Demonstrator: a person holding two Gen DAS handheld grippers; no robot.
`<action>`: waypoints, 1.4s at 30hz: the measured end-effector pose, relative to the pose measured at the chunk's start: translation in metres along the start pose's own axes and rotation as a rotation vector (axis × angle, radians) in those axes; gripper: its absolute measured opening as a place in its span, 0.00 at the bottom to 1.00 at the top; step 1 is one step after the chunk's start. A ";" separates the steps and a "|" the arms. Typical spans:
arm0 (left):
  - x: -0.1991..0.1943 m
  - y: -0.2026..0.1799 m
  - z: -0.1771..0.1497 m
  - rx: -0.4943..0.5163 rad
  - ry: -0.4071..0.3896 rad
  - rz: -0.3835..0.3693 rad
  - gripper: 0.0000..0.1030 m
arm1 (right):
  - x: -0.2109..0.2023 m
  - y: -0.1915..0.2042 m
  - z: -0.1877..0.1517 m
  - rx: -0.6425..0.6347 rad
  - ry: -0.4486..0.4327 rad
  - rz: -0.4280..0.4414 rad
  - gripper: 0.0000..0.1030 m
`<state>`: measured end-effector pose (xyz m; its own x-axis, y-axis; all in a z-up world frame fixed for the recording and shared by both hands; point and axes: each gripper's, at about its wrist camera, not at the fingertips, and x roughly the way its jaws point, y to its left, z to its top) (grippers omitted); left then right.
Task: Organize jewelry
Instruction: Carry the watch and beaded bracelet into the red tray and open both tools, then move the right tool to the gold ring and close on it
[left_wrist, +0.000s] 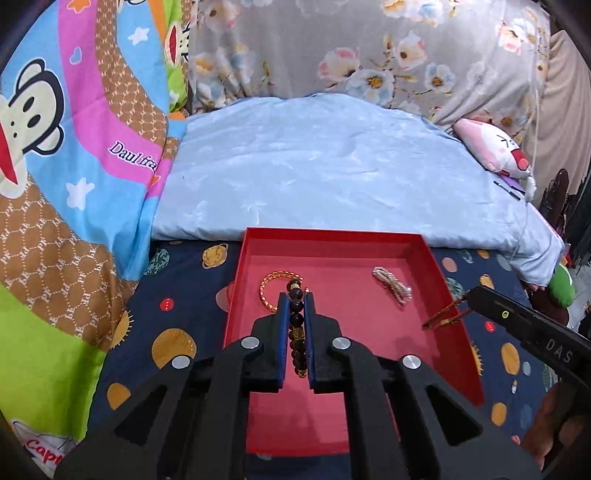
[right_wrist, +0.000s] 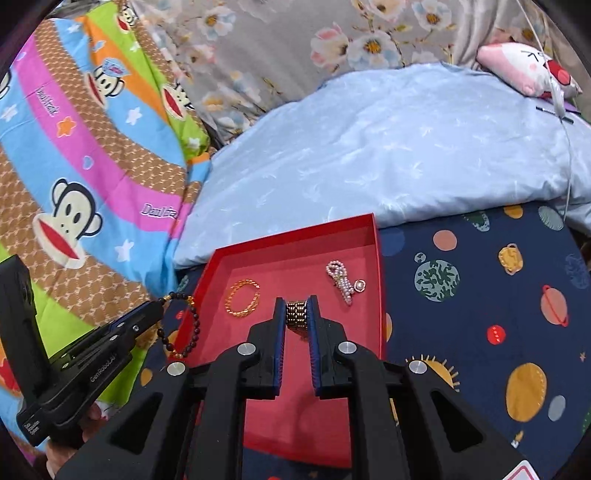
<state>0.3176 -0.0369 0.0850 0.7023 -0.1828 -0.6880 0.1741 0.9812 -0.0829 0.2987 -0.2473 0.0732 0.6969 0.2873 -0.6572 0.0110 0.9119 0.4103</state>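
Left wrist view: left gripper (left_wrist: 295, 306) clamps dark beaded bracelet (left_wrist: 296, 325) over red cardboard tray (left_wrist: 436, 258) | right gripper (right_wrist: 297, 306) clamps gold link band (right_wrist: 296, 314) over tray.

Dark bead bracelet (left_wrist: 296, 325): my left gripper (left_wrist: 295, 295) pads cover most of loop. Gold link band (right_wrist: 297, 314): lower part hidden between my right gripper (right_wrist: 295, 301) fingers. Red box (left_wrist: 417, 236) near wall hidden behind gripper body. Gold chain bracelet (left_wrist: 267, 291) partly masked in left view. Plush toy (left_wrist: 495, 151) details too small for me to read.
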 end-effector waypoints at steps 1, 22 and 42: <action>0.009 0.002 0.000 -0.002 0.011 0.000 0.07 | 0.006 -0.002 0.000 0.002 0.007 -0.005 0.10; 0.009 0.020 -0.013 -0.088 0.008 0.039 0.47 | -0.033 -0.007 -0.027 -0.037 -0.081 -0.087 0.27; -0.109 0.010 -0.148 -0.116 0.081 -0.023 0.51 | -0.134 -0.001 -0.193 0.003 0.064 -0.089 0.28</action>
<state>0.1407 0.0018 0.0526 0.6404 -0.2043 -0.7404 0.1056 0.9782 -0.1786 0.0669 -0.2302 0.0382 0.6457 0.2232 -0.7302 0.0733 0.9338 0.3502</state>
